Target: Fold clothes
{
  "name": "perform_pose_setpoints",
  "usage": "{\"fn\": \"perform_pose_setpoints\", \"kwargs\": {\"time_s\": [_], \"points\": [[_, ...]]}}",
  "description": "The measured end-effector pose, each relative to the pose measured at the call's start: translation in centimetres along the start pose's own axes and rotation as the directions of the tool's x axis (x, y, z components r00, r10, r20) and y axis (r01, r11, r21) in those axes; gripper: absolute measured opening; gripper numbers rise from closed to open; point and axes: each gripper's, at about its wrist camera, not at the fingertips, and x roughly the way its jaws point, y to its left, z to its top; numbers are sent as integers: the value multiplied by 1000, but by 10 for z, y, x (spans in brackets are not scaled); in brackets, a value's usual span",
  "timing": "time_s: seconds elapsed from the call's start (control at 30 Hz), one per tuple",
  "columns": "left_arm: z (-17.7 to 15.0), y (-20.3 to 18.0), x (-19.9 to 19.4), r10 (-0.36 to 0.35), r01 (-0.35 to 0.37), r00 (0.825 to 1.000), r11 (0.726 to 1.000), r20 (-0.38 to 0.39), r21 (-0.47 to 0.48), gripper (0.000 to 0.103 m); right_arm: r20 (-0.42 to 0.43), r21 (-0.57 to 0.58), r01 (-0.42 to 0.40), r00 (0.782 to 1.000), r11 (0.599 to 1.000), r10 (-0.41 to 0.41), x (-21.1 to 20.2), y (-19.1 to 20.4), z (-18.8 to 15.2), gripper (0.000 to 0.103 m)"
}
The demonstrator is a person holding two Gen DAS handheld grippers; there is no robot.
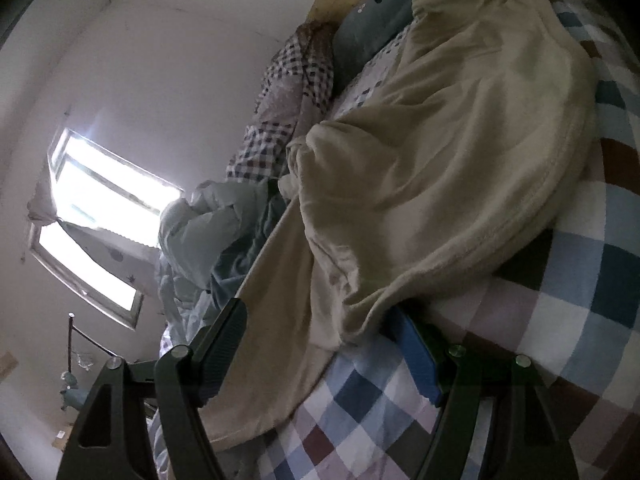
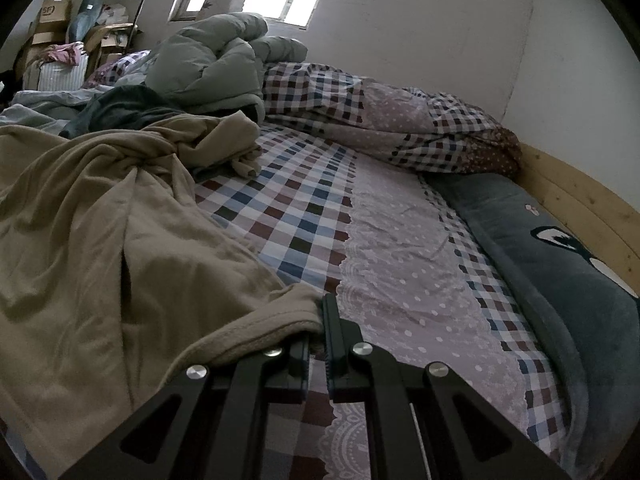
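A bed with a checked sheet (image 2: 296,216) bears a beige fleece garment (image 2: 100,232), rolled quilt (image 2: 384,120) and grey pillow (image 2: 560,264).

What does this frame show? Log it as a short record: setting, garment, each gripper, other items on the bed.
setting: bed with checked sheet, wooden headboard
garment: beige fleece garment, crumpled, spread on the sheet
right gripper: shut on the garment's hemmed edge
left gripper: open, jaws wide, a fold of the garment between them, not pinched
other items: green padded jacket, rolled checked quilt, grey-blue pillow
fold status: not yet folded
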Motion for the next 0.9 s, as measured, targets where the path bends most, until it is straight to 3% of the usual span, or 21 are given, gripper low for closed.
{"fn": "perform_pose_setpoints", "kwargs": {"time_s": [0.13,0.3,0.6,0.73,0.8,0.87,0.9], "points": [[-1,7,-1,130,-130,992,992,-5,-1,78,1,3,1,1000,1000,-1,1,-1,1,4],[0,17,-18,226,-222,973,973,48,-67,78,2,1,0,1000,1000,0,1,0,2,4],[-13,-5,-4,102,-102,995,995,-8,4,77,0,-2,-1,1000,1000,1,2,0,2,4],[-12,-3,0,96,-97,995,995,-12,-6,76,1,-5,-2,1000,1000,2,2,2,3,4],[-11,-3,4,107,-107,994,994,-12,6,65,1,-7,-4,1000,1000,4,3,3,3,4],[-12,-4,10,117,-117,993,993,-24,25,38,1,-9,-5,1000,1000,5,3,4,3,4],[-13,-5,12,113,-112,993,993,-30,29,37,1,-10,-5,1000,1000,5,3,4,3,4]]}}
